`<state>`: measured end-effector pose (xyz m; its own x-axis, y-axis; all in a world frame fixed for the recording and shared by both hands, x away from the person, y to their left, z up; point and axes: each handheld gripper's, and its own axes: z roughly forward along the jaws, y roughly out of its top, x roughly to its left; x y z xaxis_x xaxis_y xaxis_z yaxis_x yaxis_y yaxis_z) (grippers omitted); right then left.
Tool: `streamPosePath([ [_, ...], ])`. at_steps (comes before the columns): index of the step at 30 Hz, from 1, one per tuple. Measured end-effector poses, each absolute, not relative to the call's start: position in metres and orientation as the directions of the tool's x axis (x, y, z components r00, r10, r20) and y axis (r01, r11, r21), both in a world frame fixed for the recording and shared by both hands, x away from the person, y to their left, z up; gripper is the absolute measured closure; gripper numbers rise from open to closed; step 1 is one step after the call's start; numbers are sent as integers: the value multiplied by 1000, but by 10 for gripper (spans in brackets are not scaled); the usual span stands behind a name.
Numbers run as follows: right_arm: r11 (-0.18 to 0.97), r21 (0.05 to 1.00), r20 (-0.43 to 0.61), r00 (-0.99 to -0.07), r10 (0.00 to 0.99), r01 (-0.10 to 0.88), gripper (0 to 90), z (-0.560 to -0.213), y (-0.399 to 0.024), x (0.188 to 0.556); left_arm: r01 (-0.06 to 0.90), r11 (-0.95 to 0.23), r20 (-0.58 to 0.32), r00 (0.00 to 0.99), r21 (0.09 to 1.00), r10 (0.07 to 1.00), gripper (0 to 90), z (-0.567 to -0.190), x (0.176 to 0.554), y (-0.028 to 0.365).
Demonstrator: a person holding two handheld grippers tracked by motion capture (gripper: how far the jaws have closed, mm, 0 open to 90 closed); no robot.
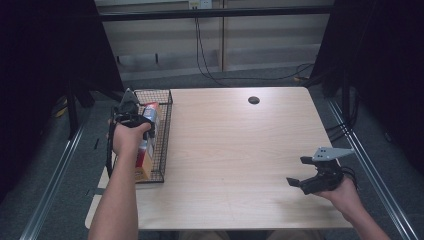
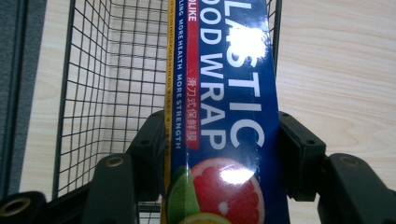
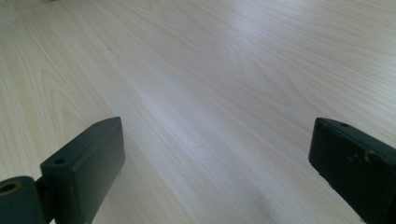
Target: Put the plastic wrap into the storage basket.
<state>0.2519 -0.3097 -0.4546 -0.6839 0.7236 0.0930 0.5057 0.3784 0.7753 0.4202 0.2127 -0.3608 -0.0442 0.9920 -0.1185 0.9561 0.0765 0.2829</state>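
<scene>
A long blue box of plastic food wrap, with a grapefruit picture at its near end, lies lengthwise over the black wire basket at the table's left edge. My left gripper is shut on the box, one pad pressed to each long side. Whether the box rests on the basket floor I cannot tell. My right gripper stands open near the front right of the table, jaws wide apart above bare wood with nothing between them.
The light wooden table stretches between the basket and the right gripper. A dark round cable hole sits near the far edge. Cables trail on the floor behind, and dark curtains flank both sides.
</scene>
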Motion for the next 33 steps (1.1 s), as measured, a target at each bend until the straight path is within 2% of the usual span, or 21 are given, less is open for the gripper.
streamPosePath([
  [33,382,776,91,-688,720,502,36,-454,-310,251,961,86,-119,-56,263,991,433,-381,425,219],
])
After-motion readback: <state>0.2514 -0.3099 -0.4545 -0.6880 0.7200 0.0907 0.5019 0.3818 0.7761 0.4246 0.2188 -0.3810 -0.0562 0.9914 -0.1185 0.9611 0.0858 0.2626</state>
